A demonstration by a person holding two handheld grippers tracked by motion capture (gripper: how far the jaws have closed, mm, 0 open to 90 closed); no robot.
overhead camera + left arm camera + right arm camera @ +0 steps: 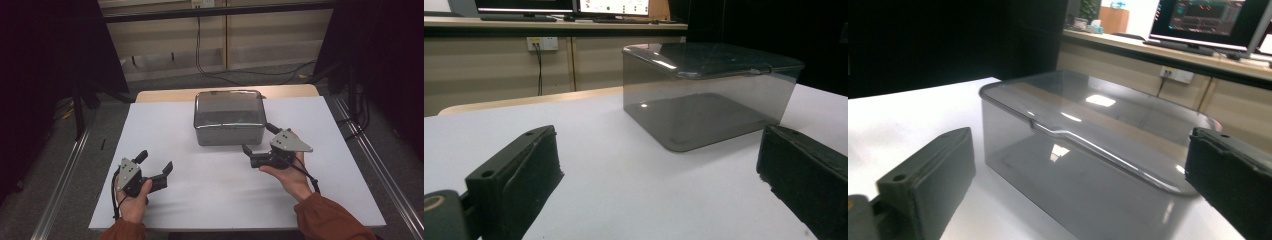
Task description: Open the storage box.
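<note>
Jaws of the left gripper (pixel 154 162) spread wide, nothing between them, low over the tabletop (pixel 165 125) near its front left corner. Jaws of the right gripper (pixel 258 139) also spread, empty, just beside the front right corner of the grey transparent box (pixel 229 118). Box closed with its lid (pixel 1098 120), standing by the middle of the far edge.

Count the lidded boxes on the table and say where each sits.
1. A smoky grey clear box with its lid on sits at the table's far middle, just beyond the right gripper; the left gripper is apart, nearer the person.
</note>
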